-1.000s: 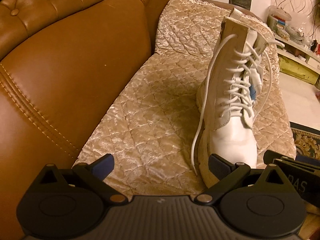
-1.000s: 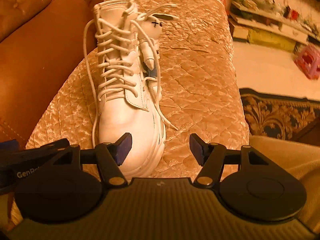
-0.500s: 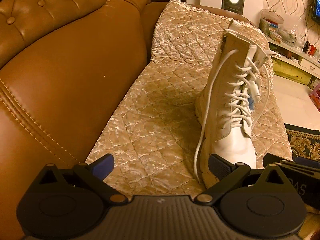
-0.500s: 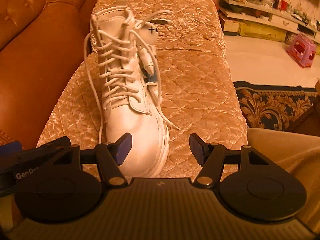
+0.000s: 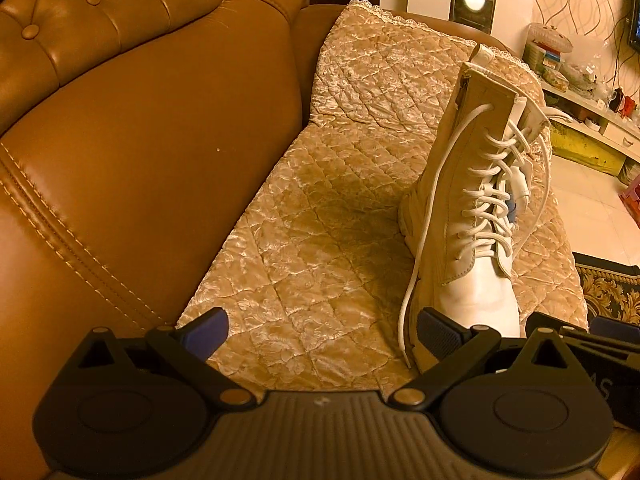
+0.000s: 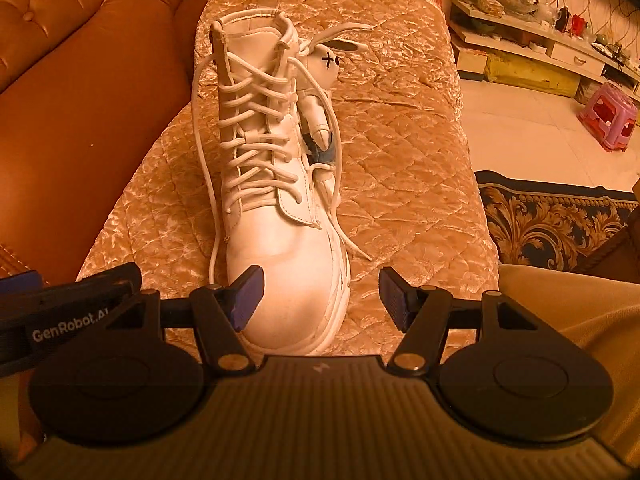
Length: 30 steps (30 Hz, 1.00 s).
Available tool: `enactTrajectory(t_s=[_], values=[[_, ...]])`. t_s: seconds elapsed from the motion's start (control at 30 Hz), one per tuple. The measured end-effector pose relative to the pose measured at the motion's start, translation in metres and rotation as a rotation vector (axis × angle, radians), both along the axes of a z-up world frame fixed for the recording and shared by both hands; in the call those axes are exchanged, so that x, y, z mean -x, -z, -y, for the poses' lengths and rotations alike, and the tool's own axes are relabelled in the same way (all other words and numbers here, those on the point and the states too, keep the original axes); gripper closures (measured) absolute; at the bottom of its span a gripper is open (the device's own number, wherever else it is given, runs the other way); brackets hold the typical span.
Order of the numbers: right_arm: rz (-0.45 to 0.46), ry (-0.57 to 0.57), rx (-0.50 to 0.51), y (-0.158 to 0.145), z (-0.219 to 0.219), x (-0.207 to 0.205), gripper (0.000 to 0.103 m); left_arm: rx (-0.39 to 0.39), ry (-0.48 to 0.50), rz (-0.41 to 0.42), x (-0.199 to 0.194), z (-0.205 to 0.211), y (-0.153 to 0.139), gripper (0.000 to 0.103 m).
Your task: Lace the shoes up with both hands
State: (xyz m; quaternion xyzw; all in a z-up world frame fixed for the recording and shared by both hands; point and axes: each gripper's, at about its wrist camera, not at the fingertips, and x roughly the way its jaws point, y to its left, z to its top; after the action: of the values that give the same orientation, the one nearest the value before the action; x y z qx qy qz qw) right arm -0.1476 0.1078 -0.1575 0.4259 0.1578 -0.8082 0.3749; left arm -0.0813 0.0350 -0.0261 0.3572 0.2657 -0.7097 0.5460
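A tall white lace-up boot [image 6: 276, 208] stands upright on a quilted beige cover [image 6: 400, 168], toe towards me. Its laces are crossed up the shaft, and two loose ends hang down: one [image 6: 202, 160] along the boot's left side, one [image 6: 340, 200] along its right. A white rabbit charm [image 6: 324, 64] hangs by the top eyelets. My right gripper [image 6: 320, 296] is open, hovering just above the toe with nothing held. In the left wrist view the boot [image 5: 472, 216] is at the right, and my left gripper [image 5: 320, 332] is open over the cover, left of the toe.
A brown leather sofa back [image 5: 140, 140] rises at the left. The cover [image 5: 320, 220] drapes over the seat. A patterned rug [image 6: 560, 224] lies on the floor at the right, with a low shelf unit [image 6: 532, 48] and a pink stool [image 6: 610, 116] beyond. Beige cloth [image 6: 568, 312] is at lower right.
Both views have drawn back a little from the boot, which now looks slightly smaller and farther. Neither gripper's opening has changed, and the laces lie as before.
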Motion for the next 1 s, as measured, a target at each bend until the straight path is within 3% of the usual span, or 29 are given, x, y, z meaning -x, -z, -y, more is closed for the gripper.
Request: enactTrajectory(t_s=[1.0], values=[[0.002,-0.011,0.003,0.0001,0.0005,0.0001,0.031,0.009,0.001,0.022,0.003,-0.0011,-0.0039,0.0]])
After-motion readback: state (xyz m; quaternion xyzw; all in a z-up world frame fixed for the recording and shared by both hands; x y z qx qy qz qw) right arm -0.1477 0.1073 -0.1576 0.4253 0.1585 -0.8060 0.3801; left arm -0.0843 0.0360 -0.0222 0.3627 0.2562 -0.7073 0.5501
